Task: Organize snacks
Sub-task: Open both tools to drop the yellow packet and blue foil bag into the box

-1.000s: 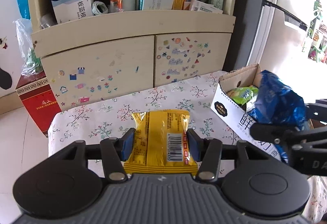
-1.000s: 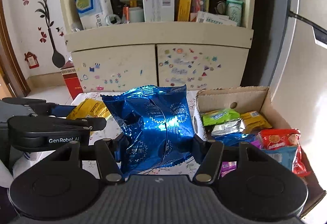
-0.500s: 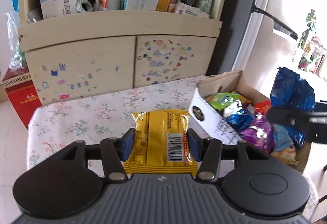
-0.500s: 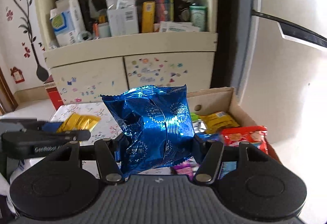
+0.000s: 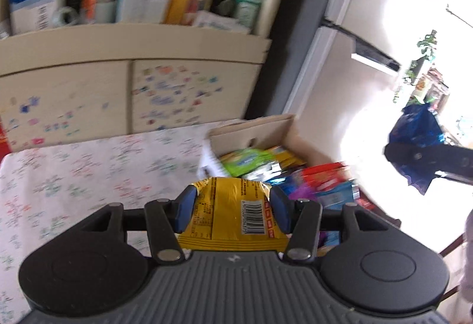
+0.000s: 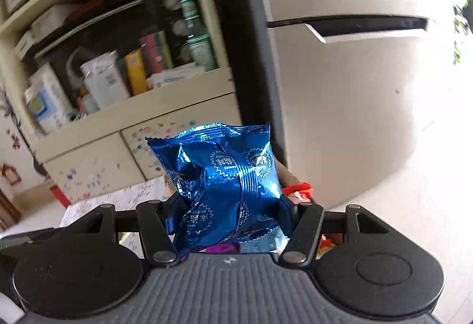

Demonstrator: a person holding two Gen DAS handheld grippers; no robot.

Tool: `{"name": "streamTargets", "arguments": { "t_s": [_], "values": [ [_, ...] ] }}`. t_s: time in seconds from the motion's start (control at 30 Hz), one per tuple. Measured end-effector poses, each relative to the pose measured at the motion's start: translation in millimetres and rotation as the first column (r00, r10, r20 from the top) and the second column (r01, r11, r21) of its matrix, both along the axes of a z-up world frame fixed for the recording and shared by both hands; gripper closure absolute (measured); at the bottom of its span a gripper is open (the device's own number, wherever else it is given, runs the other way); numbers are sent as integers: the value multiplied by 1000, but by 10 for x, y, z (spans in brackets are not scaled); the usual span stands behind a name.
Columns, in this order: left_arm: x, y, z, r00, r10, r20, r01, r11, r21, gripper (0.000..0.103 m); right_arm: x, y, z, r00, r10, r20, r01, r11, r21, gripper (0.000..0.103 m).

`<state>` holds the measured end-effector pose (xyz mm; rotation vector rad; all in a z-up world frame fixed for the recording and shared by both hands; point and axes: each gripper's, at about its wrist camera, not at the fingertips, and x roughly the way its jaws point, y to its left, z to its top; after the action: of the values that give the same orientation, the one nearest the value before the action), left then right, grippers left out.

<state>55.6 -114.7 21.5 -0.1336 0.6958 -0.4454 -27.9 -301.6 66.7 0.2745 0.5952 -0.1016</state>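
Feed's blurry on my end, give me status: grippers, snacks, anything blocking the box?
Left gripper shut on yellow packet. Right gripper shut on blue foil bag. Cardboard box ahead, already holding snacks; nothing blocking it.

A: Where's the flat yellow plastic snack packet (image 5: 233, 211)?

B: Lifted off the flowered cloth, barcode side up, pinched at both long edges, just before the open brown cardboard box (image 5: 260, 131) of mixed snack packs.

A: And the crinkled shiny blue foil bag (image 6: 227, 185)?

B: Upright, squeezed at its waist, held above that box's right side.
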Motion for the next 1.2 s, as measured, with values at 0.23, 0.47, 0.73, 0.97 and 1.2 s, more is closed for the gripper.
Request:
{"name": "streamTargets", "arguments": {
  "t_s": [0.23,0.47,0.73,0.97,1.2],
  "values": [
    [-124,-631,15,992,-124,-5,124,992,-1,50,18,-210,-39,998,-56,-29,59,993,102,36],
    [-190,-1080,-152,981,-188,-45,189,982,26,46,70,-273,-87,994,-86,-64,95,985,145,36],
    [-266,-1118,-73,993,-118,-20,120,988,102,7,57,-329,-88,992,-104,-74,119,966,232,9],
    [-307,-1021,48,996,-52,-66,59,992,110,2,-25,-354,-38,991,-117,-63,129,960,247,4],
    [-371,-998,34,994,40,-101,-16,973,229,1,-95,-274,-30,982,-152,-108,164,980,116,0]
  ]
}}
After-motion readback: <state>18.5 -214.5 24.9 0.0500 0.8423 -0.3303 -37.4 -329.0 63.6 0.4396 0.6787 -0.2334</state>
